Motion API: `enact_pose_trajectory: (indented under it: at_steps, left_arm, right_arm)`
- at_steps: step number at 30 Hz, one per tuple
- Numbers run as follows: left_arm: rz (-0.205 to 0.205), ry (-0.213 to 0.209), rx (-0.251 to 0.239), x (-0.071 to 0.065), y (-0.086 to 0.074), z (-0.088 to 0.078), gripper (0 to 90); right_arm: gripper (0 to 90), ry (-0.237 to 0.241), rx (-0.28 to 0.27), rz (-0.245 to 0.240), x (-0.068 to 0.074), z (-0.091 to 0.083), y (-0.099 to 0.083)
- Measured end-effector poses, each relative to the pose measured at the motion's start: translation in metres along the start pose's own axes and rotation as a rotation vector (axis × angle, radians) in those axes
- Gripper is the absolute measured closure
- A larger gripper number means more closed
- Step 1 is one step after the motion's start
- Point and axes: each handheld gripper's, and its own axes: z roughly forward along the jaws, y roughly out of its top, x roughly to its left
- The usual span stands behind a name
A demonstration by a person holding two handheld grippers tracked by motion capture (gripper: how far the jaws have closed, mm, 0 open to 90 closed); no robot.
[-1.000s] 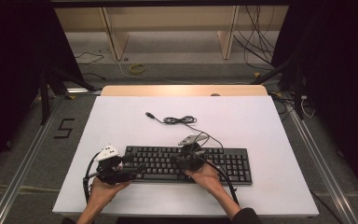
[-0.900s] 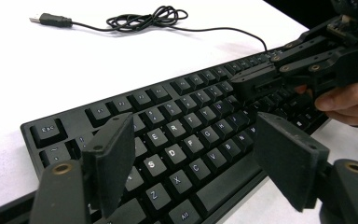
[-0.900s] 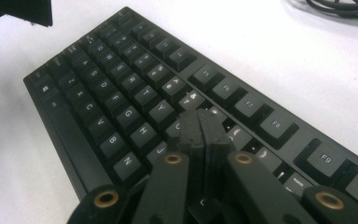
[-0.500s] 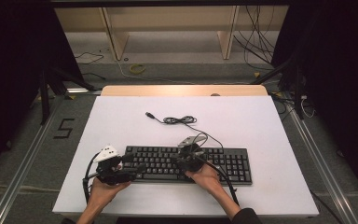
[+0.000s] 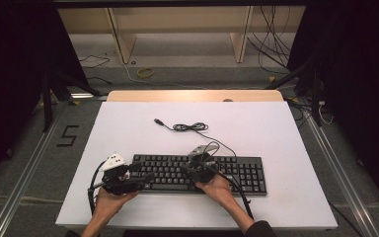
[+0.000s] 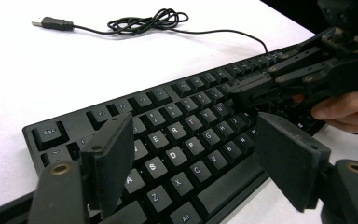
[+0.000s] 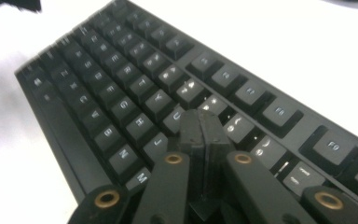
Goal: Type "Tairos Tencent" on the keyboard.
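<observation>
Spanning the middle of the scene, a white desk [image 5: 128,133] carries a black keyboard [image 5: 237,173] lying flat along its near edge, its long side facing the person so both hands can reach the keys. Its cable [image 5: 190,127] runs from the back edge to a loose coil and a plug farther up the desk, connected to nothing. The person's forearms come in from below. The right gripper [image 7: 200,135] has its jaws shut together with nothing between them, forming a single blunt tip that points down at the letter keys near the middle of the board, touching or just above the keycaps around the I and K keys; closed jaws likely serve as one finger for pressing a key. The left gripper [image 6: 193,154] hovers low over the keyboard's left end with its jaws standing wide apart and holding nothing, the letter rows visible between them, apparently waiting or steadying that side.
</observation>
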Motion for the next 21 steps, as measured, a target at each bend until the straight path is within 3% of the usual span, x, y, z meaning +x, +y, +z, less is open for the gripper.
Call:
enact_pose_trajectory:
  at_steps: [7,9,16,21]
  left_arm:
    - [-0.008,-0.005,0.010,0.001,0.002,0.005,31.6]
    - [-0.005,-0.001,0.017,0.001,0.003,0.006,33.7]
    - [-0.005,0.000,0.047,0.002,0.009,0.014,49.6]
    - [0.009,0.002,0.088,0.000,0.012,0.022,63.0]
  right_arm:
    - [80.6,0.025,-0.066,0.002,0.000,-0.014,0.003]
    - [73.7,0.037,-0.080,0.006,-0.001,-0.018,0.002]
    - [50.3,0.054,-0.116,0.004,-0.002,-0.030,-0.002]
    - [41.5,0.053,-0.141,0.000,-0.001,-0.038,-0.005]
